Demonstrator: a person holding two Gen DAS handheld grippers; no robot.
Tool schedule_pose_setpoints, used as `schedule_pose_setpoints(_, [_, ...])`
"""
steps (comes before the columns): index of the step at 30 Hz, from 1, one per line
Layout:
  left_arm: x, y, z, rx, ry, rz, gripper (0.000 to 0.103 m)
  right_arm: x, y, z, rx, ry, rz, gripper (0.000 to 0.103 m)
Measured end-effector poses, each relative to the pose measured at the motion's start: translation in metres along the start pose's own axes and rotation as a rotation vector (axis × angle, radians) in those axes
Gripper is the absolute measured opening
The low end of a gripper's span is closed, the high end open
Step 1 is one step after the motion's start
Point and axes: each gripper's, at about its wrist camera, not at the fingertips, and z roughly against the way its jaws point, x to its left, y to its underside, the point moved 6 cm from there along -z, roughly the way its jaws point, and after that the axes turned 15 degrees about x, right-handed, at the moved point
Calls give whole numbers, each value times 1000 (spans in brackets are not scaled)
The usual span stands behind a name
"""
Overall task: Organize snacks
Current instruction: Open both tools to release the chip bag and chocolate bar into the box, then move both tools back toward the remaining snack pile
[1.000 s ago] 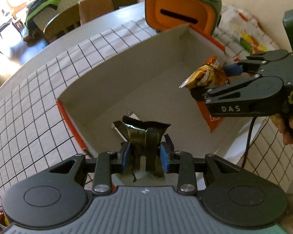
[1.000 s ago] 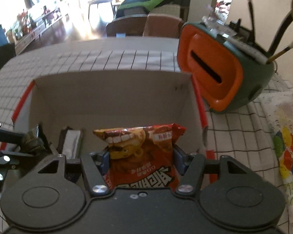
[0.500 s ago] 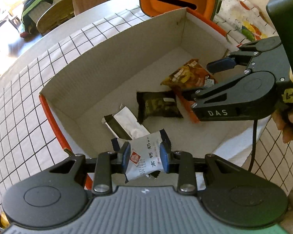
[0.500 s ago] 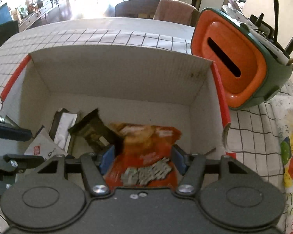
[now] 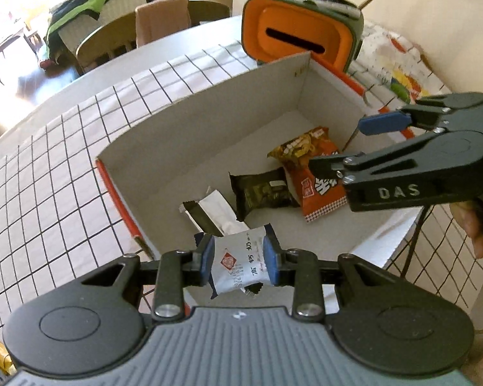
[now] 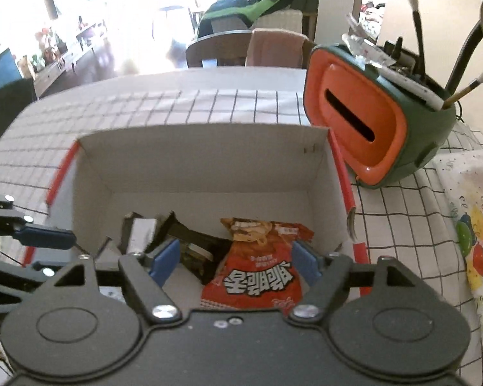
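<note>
Count in the cardboard box (image 5: pixel 209 119): four snack packets. One orange-red chip bag (image 5: pixel 315 173), one dark wrapped snack (image 5: pixel 262 191), one black-and-white bar (image 5: pixel 212 210), one white packet with red seal (image 5: pixel 240 262). One box, two grippers.

Your left gripper (image 5: pixel 238 259) has both blue pads at the sides of the white packet, just over the box's near wall; whether they press it or only flank it can't be told, nor whether the packet rests on the floor.

Your right gripper (image 6: pixel 236 262) stands with jaws wide, nothing between the pads; the chip bag (image 6: pixel 257 267) lies flat on the box floor under them, touching the dark snack (image 6: pixel 196 247).

Against a second ago: both dark snack and chip bag were gripped in the air then; now both lie in the box. Half a second ago the right pads were close to the bag's edges; now they sit well apart.

Beyond the box's far corner: one orange-and-green organizer (image 6: pixel 370 125) holding brushes, on the checked tablecloth (image 5: pixel 64 160).
</note>
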Motion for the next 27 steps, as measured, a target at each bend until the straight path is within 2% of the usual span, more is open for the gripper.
schedule_pose_setpoints(12, [19, 23, 33, -72, 28, 27, 33, 30, 10, 55, -95, -54, -15, 85])
schedule_pose_setpoints(14, [25, 30, 41, -90, 28, 37, 48, 38, 11, 62, -111, -67, -14, 86])
schedule_pose_setpoints(18, [40, 45, 58, -138, 23, 54, 49, 56, 14, 73, -138, -90, -6, 95])
schedule_pose_setpoints(21, [52, 58, 71, -171, 18, 64, 50, 77, 17, 84, -168, -97, 21, 96])
schedule_pose_setpoints(23, [61, 68, 80, -194, 18, 76, 61, 91, 18, 91, -188, -109, 34, 99])
schedule_pose_setpoints(25, [70, 78, 88, -218, 18, 87, 67, 105, 19, 98, -208, -127, 46, 99])
schedule_pose_setpoints(27, [79, 90, 94, -233, 26, 95, 68, 119, 20, 102, -220, -145, 54, 102])
